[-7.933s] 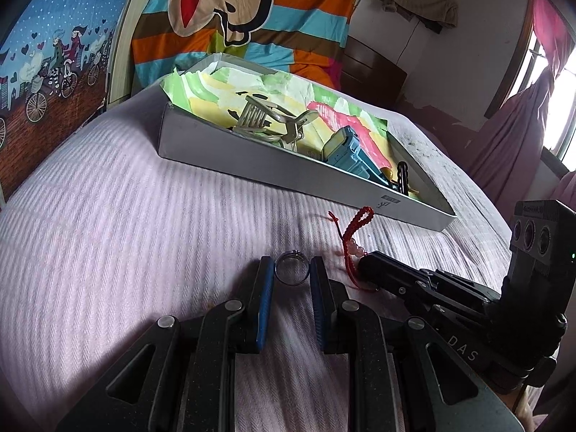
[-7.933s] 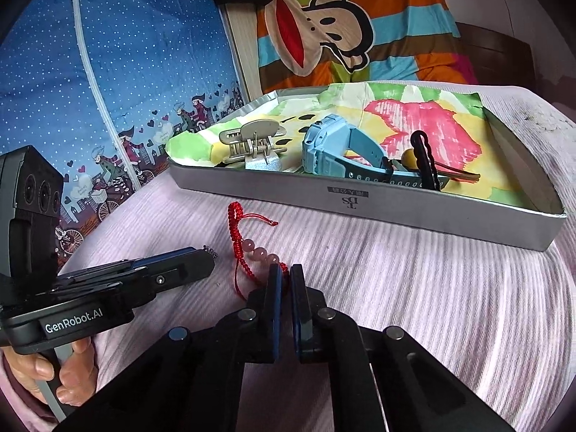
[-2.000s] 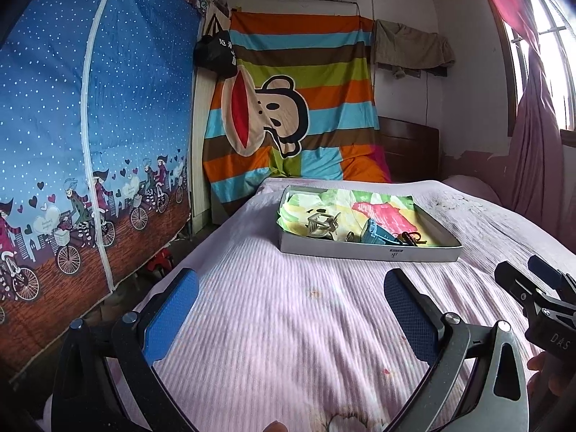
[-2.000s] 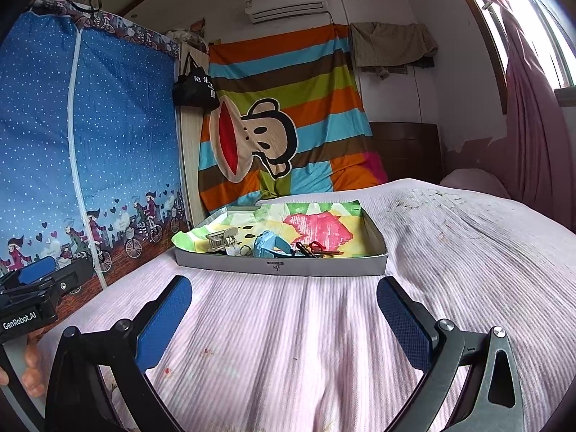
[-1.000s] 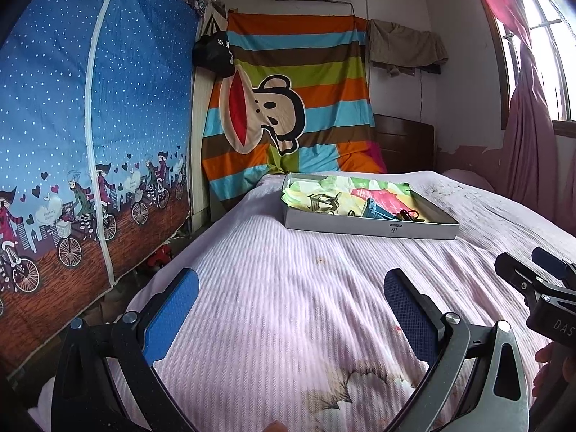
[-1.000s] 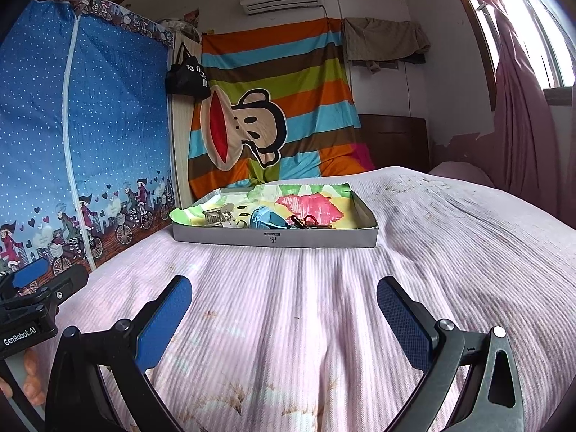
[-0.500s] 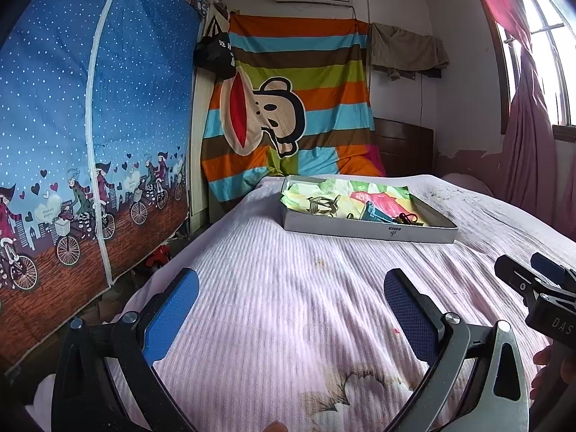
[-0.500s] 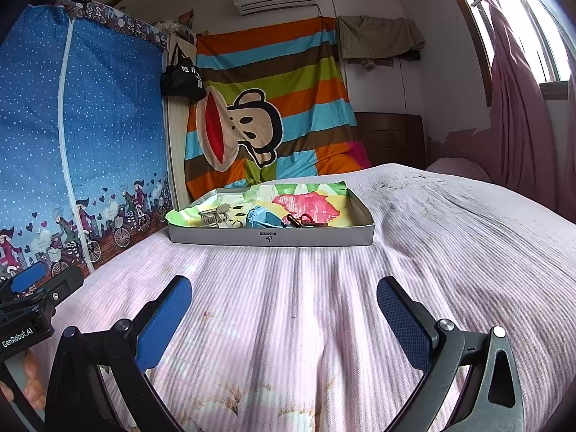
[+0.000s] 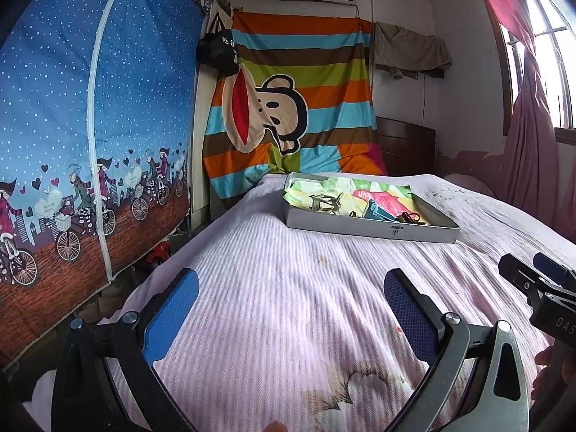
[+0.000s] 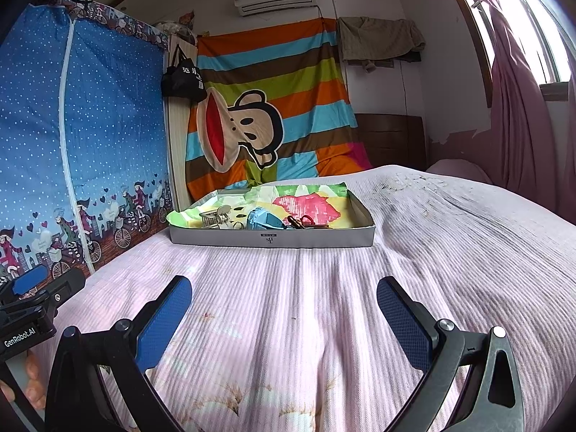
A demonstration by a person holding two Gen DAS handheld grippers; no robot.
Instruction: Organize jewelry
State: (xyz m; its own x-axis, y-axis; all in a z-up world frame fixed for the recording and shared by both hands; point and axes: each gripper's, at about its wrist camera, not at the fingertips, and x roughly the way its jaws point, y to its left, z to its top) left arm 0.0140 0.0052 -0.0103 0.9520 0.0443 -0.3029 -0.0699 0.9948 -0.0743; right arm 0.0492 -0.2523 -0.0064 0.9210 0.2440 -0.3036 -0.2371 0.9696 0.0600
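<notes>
Resting on the pink striped bedspread [image 10: 324, 288], a shallow grey tray [image 10: 273, 242] is seen well ahead of both grippers. Inside the tray, on its colourful paper lining [image 10: 306, 203], a beige hair claw [image 10: 216, 216], a blue watch [image 10: 264, 220] and a small red-and-dark cluster [image 10: 304, 221] are gathered near the front wall. The left gripper [image 9: 291, 309] and the right gripper [image 10: 284, 313] are held wide apart and empty, well short of the tray.

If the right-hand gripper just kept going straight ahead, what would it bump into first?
Probably the grey tray on the bed; the right gripper is open, with only pink bedspread between. Depth is hard to judge.
</notes>
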